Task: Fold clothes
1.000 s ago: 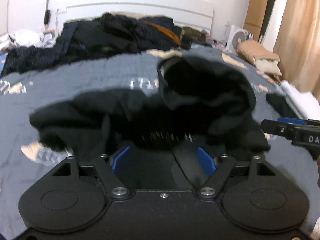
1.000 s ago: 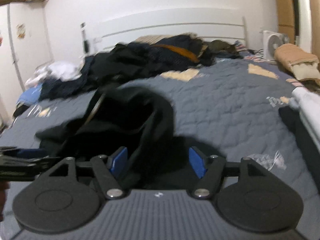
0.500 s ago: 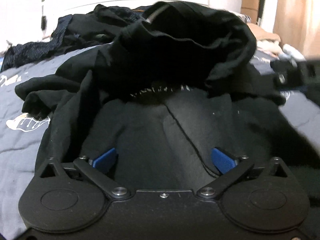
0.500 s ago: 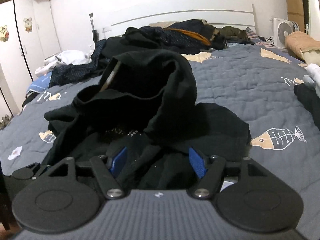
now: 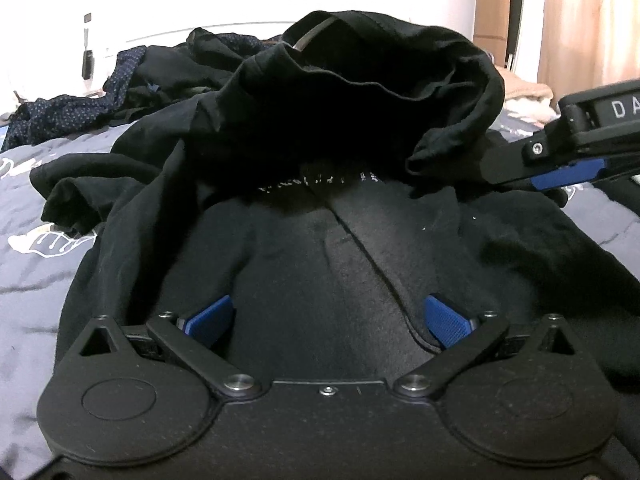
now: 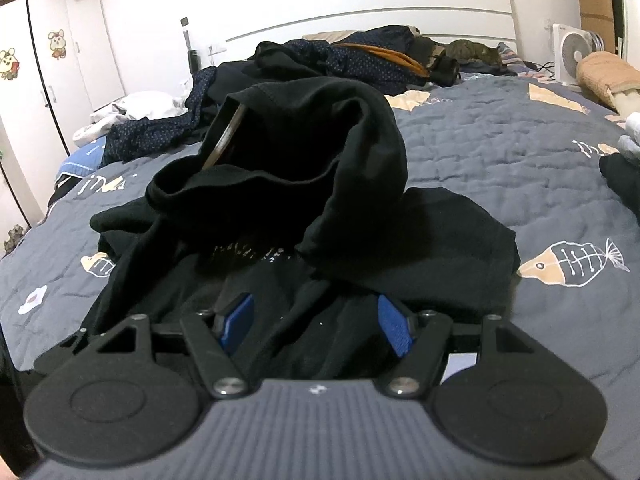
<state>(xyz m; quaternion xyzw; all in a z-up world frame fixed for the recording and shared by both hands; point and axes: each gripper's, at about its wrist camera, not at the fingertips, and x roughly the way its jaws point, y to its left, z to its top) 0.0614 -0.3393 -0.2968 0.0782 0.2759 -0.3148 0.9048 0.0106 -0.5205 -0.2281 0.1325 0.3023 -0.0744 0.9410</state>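
Two grippers low over one black hoodie [image 6: 280, 184] near the bed's [image 6: 500, 168] front edge.
Left gripper [image 5: 326, 320] has just spread wide, pinching nothing; right gripper [image 6: 316, 330] sits half-spread, grip unclear. Laying flat seems underway; next, smooth the bunched hood.
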